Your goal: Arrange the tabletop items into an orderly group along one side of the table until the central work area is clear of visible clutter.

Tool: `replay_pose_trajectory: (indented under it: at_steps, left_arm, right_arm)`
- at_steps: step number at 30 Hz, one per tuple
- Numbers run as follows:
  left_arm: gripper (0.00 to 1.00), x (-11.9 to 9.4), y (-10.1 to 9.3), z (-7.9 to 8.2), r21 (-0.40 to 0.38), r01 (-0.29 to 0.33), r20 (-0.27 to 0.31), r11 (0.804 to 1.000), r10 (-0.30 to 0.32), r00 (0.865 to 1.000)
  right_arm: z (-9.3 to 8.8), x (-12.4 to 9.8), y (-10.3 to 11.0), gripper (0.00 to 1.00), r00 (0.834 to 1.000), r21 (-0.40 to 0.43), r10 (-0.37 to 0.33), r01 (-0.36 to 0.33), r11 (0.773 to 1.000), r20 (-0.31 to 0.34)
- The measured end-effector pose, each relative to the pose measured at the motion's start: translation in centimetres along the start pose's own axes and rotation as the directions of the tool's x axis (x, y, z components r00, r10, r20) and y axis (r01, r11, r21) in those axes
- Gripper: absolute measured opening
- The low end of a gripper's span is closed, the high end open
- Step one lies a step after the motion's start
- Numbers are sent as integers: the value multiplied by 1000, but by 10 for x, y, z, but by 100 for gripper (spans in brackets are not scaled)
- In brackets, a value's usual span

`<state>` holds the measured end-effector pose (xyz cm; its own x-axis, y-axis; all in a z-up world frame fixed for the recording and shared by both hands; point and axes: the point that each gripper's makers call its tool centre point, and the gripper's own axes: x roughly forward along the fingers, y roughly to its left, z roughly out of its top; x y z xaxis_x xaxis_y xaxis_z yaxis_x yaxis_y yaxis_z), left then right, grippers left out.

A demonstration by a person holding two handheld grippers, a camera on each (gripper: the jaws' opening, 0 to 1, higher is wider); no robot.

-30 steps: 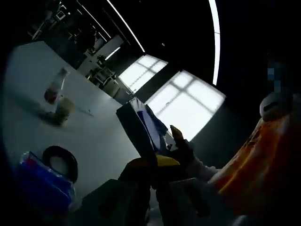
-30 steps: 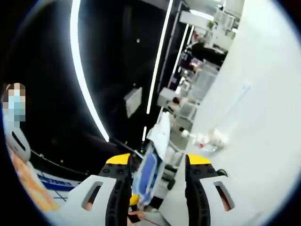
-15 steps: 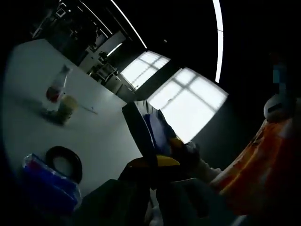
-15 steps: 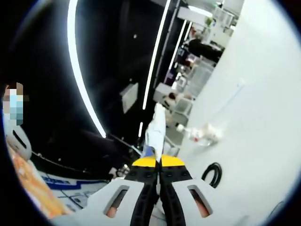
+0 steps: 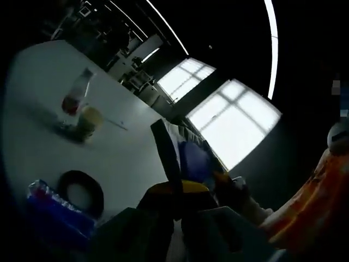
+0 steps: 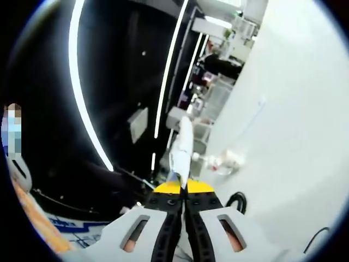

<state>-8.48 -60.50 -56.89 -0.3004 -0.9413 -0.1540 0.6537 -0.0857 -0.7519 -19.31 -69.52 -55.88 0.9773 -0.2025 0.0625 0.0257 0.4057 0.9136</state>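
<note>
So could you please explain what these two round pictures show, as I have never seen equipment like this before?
There is no robot here: a person holds a two-jaw gripper in each hand, and a fisheye camera rides on each one, looking forward along its jaws. That is why both pictures are round and tilted.

In the left gripper view, the left gripper is shut on a flat blue packet, lifted above the white table. In the right gripper view, the right gripper is shut on the same packet, seen edge-on.

On the table stand a clear bottle with a red label and a yellowish cup beside it. Nearer lie a black ring and a blue wrapped pack.
</note>
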Motion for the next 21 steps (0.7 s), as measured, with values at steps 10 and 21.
replay_pose_trajectory:
  at_steps: [10, 21]
  left_arm:
    - [0, 35, 16, 14, 133, -90, -105, 987, 104, 989]
    - [0, 74, 37, 30, 197, -143, -155, 970, 175, 972]
  right_arm:
    - [19, 7, -17, 0, 996, -113, -83, 81, 990, -15]
    - [52, 27, -38, 0, 979, -297, -199, 175, 939, -50]
